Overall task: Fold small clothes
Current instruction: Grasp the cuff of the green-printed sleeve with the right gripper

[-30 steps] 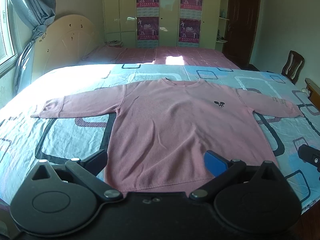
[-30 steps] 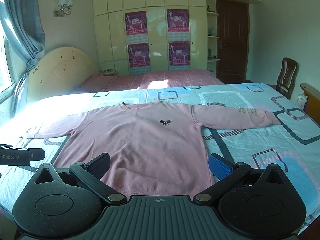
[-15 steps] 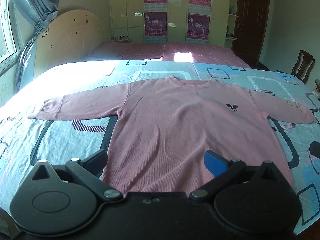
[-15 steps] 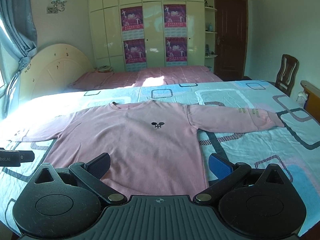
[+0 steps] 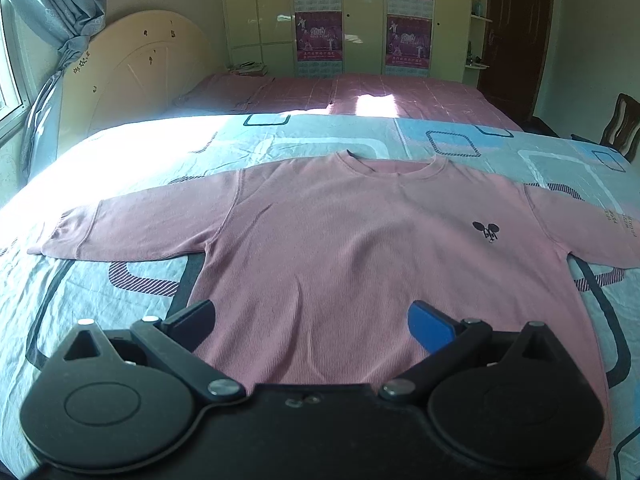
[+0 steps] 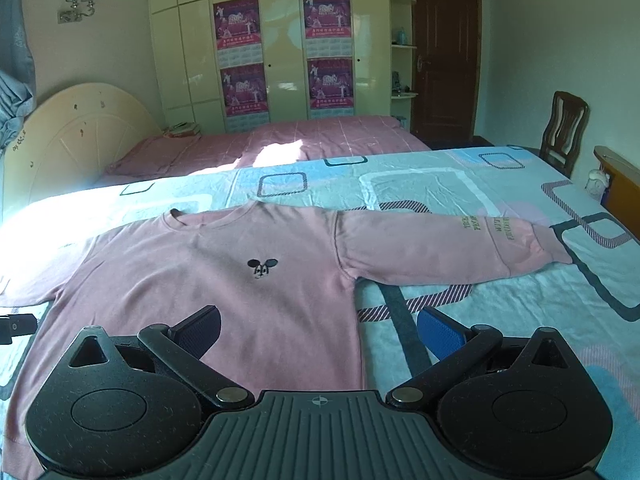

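We see the sweatshirt (image 5: 360, 248) lying flat on the bed (image 5: 132, 292), just ahead of our left gripper (image 5: 312, 320), one sleeve running off to each side. Our right gripper (image 6: 318, 330) hangs over its right side edge. Beyond the sweatshirt lies a second bed (image 6: 280, 140), the wardrobe (image 6: 280, 40) behind it, a chair (image 6: 564, 128) far right.

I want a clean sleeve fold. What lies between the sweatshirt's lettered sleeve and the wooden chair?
Only bare patterned bedsheet separates the lettered sleeve from the wooden chair, seen in the right wrist view.
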